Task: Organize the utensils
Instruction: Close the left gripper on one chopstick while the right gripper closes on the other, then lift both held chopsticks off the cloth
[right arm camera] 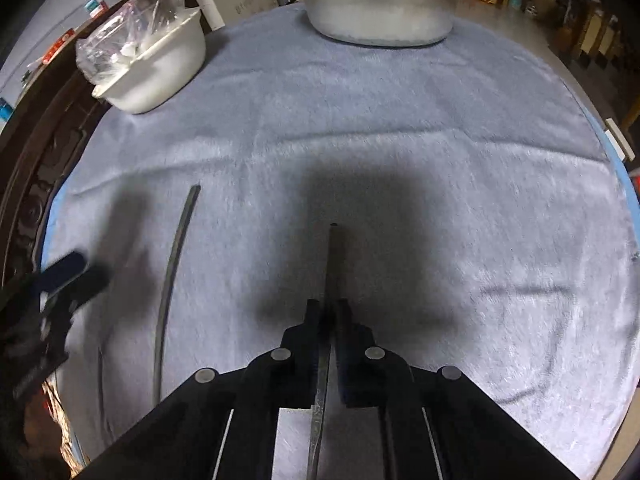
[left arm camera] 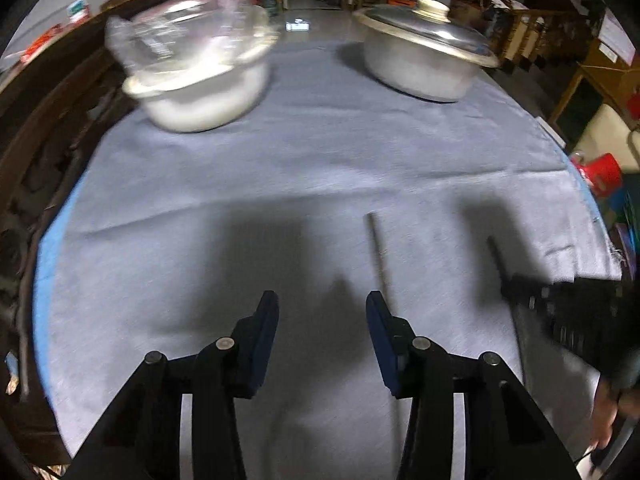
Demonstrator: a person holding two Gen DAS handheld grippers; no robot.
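My right gripper point(right arm camera: 329, 303) is shut on a thin dark metal utensil point(right arm camera: 334, 256); its handle sticks forward over the grey cloth. A second thin dark utensil point(right arm camera: 172, 268) lies on the cloth to its left; it also shows in the left wrist view point(left arm camera: 380, 252), just ahead of my right finger. My left gripper point(left arm camera: 322, 300) is open and empty, low over the cloth. It shows blurred at the left edge of the right wrist view point(right arm camera: 68, 276). The right gripper shows at the right edge of the left wrist view point(left arm camera: 560, 300).
A white bowl with a clear plastic bag point(left arm camera: 200, 80) stands at the far left; it also shows in the right wrist view point(right arm camera: 156, 64). A lidded metal pot point(left arm camera: 424, 56) stands at the far right, and ahead in the right wrist view point(right arm camera: 380, 4). Grey cloth point(left arm camera: 320, 160) covers the table. Dark wooden furniture lies to the left.
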